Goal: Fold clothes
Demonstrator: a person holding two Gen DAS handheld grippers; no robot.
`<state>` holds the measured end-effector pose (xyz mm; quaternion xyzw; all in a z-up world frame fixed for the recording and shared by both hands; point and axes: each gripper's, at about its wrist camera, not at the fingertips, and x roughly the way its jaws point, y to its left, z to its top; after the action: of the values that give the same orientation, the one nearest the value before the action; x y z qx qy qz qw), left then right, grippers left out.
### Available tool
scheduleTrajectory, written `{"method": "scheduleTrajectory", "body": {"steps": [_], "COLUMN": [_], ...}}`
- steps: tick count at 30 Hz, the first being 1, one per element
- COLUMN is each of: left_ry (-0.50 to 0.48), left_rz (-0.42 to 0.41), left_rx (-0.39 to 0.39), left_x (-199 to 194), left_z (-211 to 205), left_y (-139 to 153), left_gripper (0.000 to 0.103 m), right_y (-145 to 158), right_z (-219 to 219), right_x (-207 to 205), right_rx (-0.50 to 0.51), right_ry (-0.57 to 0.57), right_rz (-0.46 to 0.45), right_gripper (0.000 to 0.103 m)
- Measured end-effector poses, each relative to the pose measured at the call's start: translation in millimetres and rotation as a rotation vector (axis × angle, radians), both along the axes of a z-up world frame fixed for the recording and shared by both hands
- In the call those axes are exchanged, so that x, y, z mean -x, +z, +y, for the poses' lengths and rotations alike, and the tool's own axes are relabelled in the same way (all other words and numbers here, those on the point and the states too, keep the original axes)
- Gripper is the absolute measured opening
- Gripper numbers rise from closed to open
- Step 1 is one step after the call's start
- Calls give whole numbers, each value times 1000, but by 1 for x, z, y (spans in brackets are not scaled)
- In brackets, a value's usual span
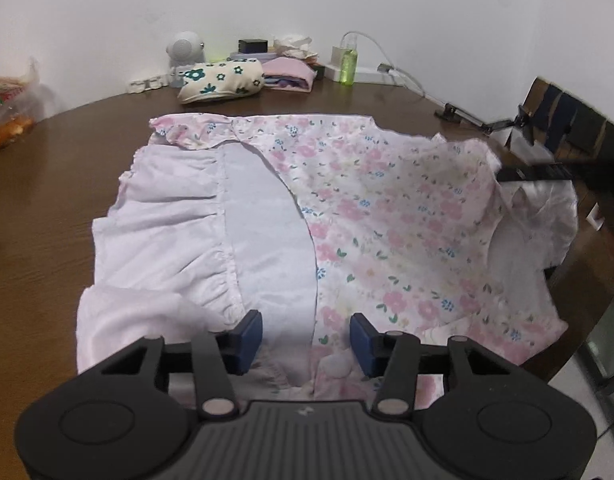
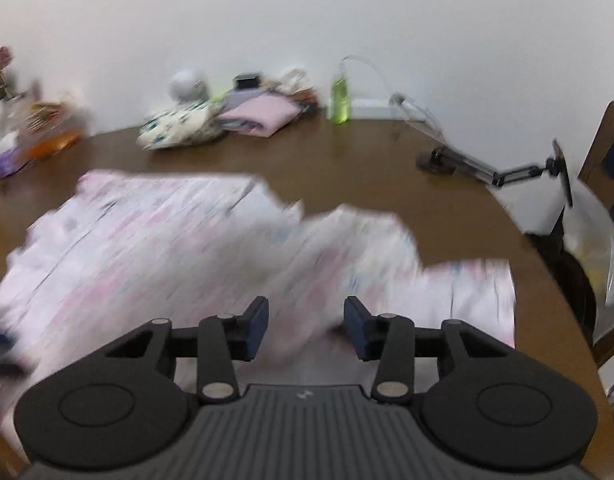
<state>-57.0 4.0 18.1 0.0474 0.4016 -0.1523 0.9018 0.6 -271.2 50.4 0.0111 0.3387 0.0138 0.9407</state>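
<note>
A pink floral garment (image 1: 371,208) lies spread on the brown wooden table (image 1: 47,208), its pale plain inside and ruffle (image 1: 167,220) showing on the left. My left gripper (image 1: 306,340) is open just above the garment's near edge, holding nothing. In the right wrist view the same garment (image 2: 167,248) is blurred by motion. My right gripper (image 2: 305,330) is open over the garment's near right part, holding nothing.
At the back of the table stand a folded floral cloth (image 1: 223,80), a folded pink stack (image 1: 291,74), a white round device (image 1: 185,50), a green bottle (image 1: 349,64) and a charger with cables. A snack bag (image 1: 7,116) sits far left. A clamp arm (image 2: 487,168) and a chair (image 1: 579,128) are at right.
</note>
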Motion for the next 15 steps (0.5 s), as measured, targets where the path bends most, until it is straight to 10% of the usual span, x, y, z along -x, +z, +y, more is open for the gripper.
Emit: {"method": "scheduleTrajectory", "body": {"steps": [4, 8, 15], "left_ry": [2, 7, 13], "left_rz": [-15, -91, -40], "left_rx": [-1, 14, -53], "left_x": [-12, -55, -162], "left_z": [-1, 4, -19], "left_y": [25, 54, 19], "left_gripper": [48, 53, 43], "right_y": [-19, -2, 7], "right_z": [0, -36, -93], "right_x": [-20, -16, -100], "right_rx": [117, -1, -55], "right_ry": [18, -4, 28], "right_rz": [106, 57, 94], "right_gripper": [44, 47, 46]}}
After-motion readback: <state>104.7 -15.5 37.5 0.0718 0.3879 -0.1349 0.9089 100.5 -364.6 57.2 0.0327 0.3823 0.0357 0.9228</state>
